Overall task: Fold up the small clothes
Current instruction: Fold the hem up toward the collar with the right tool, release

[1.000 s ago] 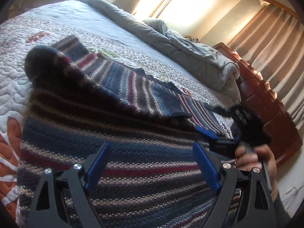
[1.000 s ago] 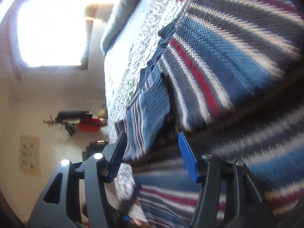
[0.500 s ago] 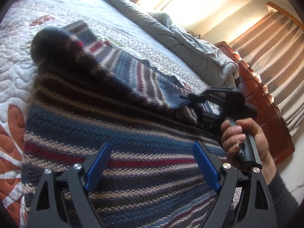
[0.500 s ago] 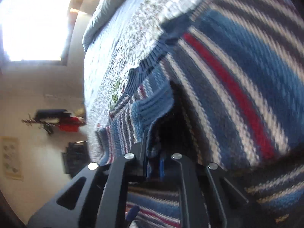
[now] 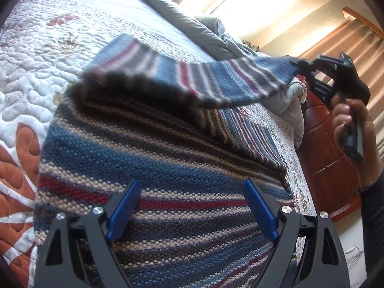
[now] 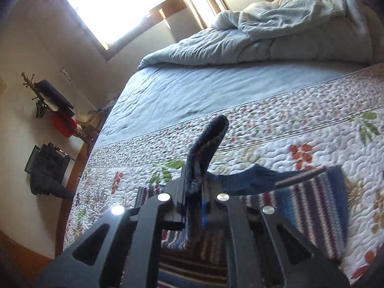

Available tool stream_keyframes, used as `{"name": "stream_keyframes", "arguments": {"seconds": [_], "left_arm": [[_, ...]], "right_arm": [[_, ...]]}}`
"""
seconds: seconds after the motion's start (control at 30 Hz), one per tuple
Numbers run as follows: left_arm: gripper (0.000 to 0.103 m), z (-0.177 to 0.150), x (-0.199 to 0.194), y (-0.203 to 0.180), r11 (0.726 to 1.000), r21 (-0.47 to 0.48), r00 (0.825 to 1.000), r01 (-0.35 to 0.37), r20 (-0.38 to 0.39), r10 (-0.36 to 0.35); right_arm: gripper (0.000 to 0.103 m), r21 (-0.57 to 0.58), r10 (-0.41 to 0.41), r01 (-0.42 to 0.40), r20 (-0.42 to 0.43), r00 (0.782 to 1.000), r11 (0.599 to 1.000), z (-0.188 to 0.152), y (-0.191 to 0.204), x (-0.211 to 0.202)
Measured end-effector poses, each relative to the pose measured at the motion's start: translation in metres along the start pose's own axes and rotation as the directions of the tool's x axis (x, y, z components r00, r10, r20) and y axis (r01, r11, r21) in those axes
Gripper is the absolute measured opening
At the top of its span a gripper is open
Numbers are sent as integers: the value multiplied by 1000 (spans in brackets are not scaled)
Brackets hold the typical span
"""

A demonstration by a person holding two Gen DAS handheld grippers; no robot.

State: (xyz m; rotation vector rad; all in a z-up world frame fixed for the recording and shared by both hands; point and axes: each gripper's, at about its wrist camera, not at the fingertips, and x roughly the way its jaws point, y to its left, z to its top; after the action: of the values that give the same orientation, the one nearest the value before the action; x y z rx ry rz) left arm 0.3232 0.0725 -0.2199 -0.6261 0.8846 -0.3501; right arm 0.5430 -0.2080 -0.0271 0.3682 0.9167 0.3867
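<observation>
- Right gripper (image 6: 195,206): jaws clenched on the sleeve (image 5: 216,81) cuff, raised at upper right.
- Left gripper (image 5: 192,211): jaws released, over the striped sweater (image 5: 156,168).
- Sweater lies on the bed quilt (image 5: 36,55), frame centre.

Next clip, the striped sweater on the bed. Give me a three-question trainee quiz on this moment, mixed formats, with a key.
1. True or false: the left hand-held gripper is clamped on the striped sweater.
2. What does the right hand-held gripper hold? A) sleeve cuff B) grey duvet C) nothing
3. Fill in: the sweater's body lies on the ____ quilt.

Key: 1 false, its jaws are open above the knit; 2 A; 3 floral.
</observation>
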Motion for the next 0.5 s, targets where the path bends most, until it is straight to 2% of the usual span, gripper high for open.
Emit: {"name": "stream_keyframes", "arguments": {"seconds": [0.1, 0.33, 0.5], "left_arm": [[88, 0, -1, 2, 1000, 1, 1000, -3, -1, 3], [88, 1, 1, -1, 1000, 14, 1000, -15, -3, 15], [88, 1, 2, -2, 999, 22, 1000, -24, -3, 24]], "right_arm": [[7, 37, -17, 17, -6, 1000, 999, -9, -35, -6], [7, 187, -30, 41, -58, 998, 982, -70, -119, 5], [7, 260, -35, 58, -93, 995, 964, -103, -156, 18]]}}
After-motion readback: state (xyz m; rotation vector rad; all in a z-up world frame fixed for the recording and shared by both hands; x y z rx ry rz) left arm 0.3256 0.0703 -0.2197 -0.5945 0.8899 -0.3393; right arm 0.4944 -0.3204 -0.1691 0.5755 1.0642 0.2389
